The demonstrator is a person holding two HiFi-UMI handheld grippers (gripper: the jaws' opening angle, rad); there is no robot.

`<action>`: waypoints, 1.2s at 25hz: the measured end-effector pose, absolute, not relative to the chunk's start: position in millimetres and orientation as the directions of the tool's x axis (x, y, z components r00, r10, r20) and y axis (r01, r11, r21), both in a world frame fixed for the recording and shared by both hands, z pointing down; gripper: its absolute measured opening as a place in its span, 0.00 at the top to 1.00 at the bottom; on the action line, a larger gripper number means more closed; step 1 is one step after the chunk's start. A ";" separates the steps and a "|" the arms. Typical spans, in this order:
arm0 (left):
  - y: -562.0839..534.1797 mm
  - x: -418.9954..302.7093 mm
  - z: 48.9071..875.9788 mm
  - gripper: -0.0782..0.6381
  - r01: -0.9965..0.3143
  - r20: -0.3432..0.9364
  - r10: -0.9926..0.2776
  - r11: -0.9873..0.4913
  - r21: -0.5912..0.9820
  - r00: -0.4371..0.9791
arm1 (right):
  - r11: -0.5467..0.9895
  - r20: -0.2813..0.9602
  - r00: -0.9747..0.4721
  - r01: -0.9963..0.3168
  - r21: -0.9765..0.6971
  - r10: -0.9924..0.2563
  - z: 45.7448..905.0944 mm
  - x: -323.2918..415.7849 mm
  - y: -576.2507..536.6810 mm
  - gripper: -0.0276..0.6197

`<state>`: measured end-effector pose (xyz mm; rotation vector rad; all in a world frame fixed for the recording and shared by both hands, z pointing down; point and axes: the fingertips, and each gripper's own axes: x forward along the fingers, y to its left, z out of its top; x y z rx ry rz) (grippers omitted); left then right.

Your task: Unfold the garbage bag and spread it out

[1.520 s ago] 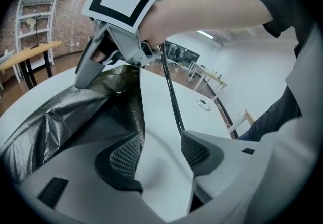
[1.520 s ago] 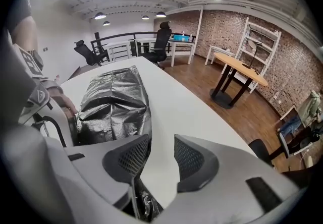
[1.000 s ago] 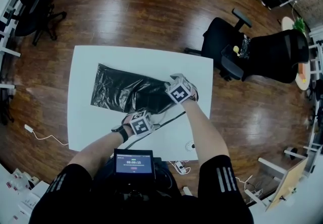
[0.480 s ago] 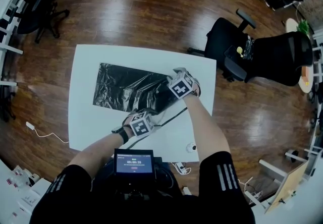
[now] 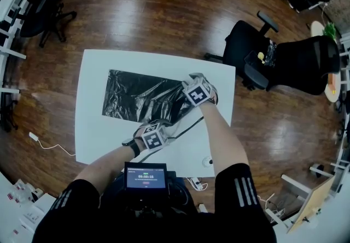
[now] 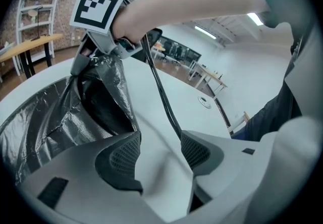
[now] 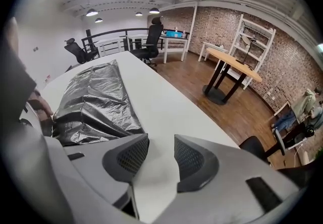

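Observation:
A crumpled black garbage bag lies spread lengthwise on the white table. My right gripper is at the bag's right end. Its jaws are open over bare table, and the bag's edge runs up against the outer side of its left finger. In the left gripper view the bag rises in a fold toward the right gripper's marker cube. My left gripper hovers near the bag's front edge, open, with only tabletop between its pads.
A black cable runs across the table by the left gripper's right pad. A round grommet sits near the front right corner. Black office chairs stand right of the table. A white cord lies on the wooden floor.
The right gripper has shifted slightly at the bag's right end, and the bag looks a little more spread there. The left gripper has stayed put.

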<state>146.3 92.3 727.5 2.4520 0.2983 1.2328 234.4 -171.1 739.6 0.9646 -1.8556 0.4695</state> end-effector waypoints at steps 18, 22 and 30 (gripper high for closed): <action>80.6 163.5 708.7 0.54 0.030 0.701 0.303 -0.927 0.373 0.645 | 0.639 0.819 -0.312 -0.764 0.085 -0.482 690.7 211.9 -153.6 0.67; 85.1 172.9 717.3 0.54 0.045 0.711 0.314 -0.928 0.370 0.629 | 0.657 0.854 -0.279 -0.748 0.094 -0.439 698.2 216.7 -134.0 0.67; 97.7 173.7 733.5 0.54 0.052 0.723 0.363 -0.909 0.414 0.588 | 0.623 0.905 -0.184 -0.775 0.106 -0.383 735.0 248.7 -119.2 0.67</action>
